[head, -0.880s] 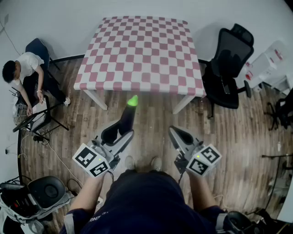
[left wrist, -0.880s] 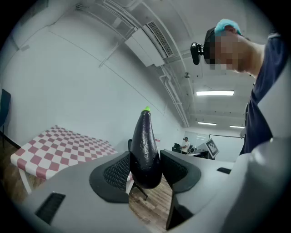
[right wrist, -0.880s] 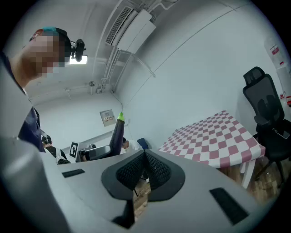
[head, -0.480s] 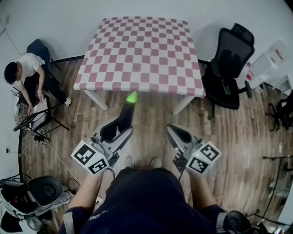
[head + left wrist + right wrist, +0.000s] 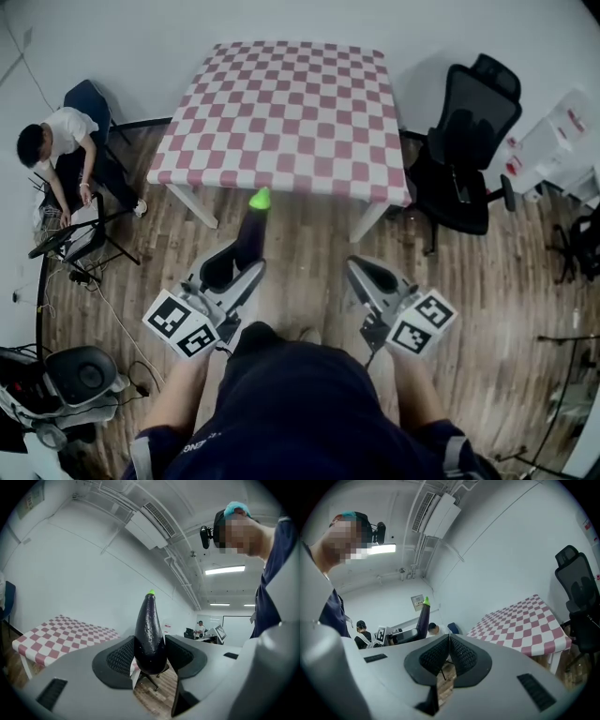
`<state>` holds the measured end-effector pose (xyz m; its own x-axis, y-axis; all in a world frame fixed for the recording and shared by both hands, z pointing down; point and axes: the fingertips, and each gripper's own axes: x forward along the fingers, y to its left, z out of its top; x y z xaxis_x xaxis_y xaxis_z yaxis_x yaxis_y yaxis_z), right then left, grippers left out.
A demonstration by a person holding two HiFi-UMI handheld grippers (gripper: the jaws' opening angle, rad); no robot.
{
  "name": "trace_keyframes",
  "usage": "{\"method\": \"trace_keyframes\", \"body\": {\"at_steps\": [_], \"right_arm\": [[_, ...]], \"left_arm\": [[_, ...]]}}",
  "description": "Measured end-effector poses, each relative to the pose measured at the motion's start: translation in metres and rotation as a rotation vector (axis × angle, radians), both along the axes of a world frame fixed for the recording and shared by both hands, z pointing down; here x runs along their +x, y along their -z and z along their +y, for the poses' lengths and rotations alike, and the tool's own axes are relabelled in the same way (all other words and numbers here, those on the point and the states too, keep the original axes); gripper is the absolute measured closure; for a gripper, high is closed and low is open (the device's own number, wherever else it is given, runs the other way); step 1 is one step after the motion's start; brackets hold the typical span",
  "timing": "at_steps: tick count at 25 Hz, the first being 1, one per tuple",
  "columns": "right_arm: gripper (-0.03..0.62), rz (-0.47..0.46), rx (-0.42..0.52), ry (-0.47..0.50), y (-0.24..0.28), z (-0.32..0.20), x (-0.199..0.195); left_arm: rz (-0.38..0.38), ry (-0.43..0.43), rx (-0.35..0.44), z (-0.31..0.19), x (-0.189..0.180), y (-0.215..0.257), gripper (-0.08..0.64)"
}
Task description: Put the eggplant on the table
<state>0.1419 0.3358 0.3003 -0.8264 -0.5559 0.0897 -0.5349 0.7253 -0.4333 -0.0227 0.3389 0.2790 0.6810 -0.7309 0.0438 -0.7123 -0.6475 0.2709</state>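
The left hand-held gripper [image 5: 234, 270] clamps the eggplant [image 5: 250, 236] by its fat end, jaws spread wide around it, green tip toward twelve o'clock, short of the checked worktop [image 5: 281, 103]. The right hand-held gripper [image 5: 364, 277] is closed and empty. That skin looks slick, so a slackened squeeze could drop it on the floor [image 5: 309, 239].

In the head view, the table [image 5: 281, 103] hides its back legs under its top. In front of the table, the eggplant's [image 5: 251, 234] fat end is out of sight inside the left tongs [image 5: 242, 264]. Right of the table, white boxes [image 5: 553, 141] run off the picture's edge. Left of the table, what the seated person [image 5: 56, 150] works on is too small to tell.
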Motion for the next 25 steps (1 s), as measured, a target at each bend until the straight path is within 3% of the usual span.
{"method": "trace_keyframes", "body": {"at_steps": [3,7,13,18,25], "right_arm": [[0.575,-0.001,-0.013,-0.015,-0.005,-0.010,0.016],[0.575,0.002,-0.045,-0.040,-0.013,-0.059,0.020],[0.575,0.016,-0.075,-0.037,-0.024,-0.064,0.016],[0.575,0.040,-0.114,-0.061,-0.039,-0.125,-0.004],[0.575,0.051,-0.157,-0.073,-0.047,-0.224,-0.067]], "left_arm": [[-0.008,0.009,0.001,-0.005,0.006,-0.001,0.331],[-0.013,0.018,-0.016,-0.051,0.002,-0.008,0.331],[-0.005,0.020,-0.040,-0.058,0.000,-0.024,0.331],[-0.001,-0.002,-0.057,-0.124,-0.021,-0.036,0.331],[-0.011,-0.036,-0.096,-0.232,-0.073,-0.055,0.331]]}}
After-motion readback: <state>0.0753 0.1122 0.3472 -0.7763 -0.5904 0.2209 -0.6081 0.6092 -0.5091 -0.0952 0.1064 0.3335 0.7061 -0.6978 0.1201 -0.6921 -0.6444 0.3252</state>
